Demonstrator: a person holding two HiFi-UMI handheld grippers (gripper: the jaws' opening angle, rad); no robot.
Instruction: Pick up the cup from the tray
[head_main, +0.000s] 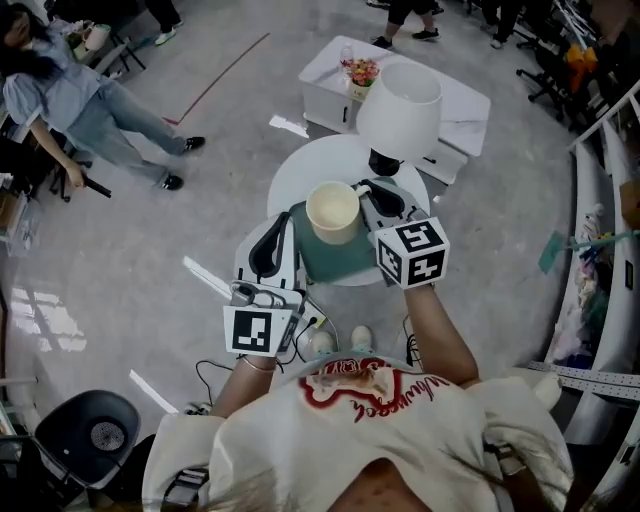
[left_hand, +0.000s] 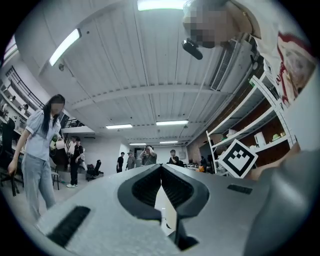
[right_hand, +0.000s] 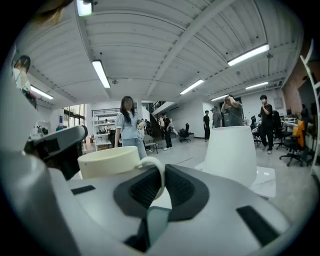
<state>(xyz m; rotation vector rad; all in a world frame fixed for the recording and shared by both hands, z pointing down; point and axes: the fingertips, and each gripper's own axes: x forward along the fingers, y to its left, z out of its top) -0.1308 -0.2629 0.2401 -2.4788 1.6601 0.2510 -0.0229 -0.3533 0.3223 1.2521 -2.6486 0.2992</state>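
A cream cup (head_main: 333, 212) hangs over the back left part of the green tray (head_main: 340, 258), which lies on a round white table (head_main: 330, 165). My right gripper (head_main: 364, 192) is shut on the cup's handle; in the right gripper view the handle (right_hand: 158, 176) sits pinched between the dark pads, with the cup body (right_hand: 107, 161) just to the left. Whether the cup's base touches the tray is hidden. My left gripper (head_main: 285, 222) stays at the tray's left edge, beside the cup, shut and holding nothing. In its own view the left gripper (left_hand: 161, 168) points up at the ceiling.
A lamp with a white shade (head_main: 400, 108) stands on the round table just behind the cup; the shade (right_hand: 232, 155) shows close on the right. Beyond it is a low white table with flowers (head_main: 360, 72). People stand around, a black stool (head_main: 88, 432) is near left, and cables (head_main: 310, 325) lie underfoot.
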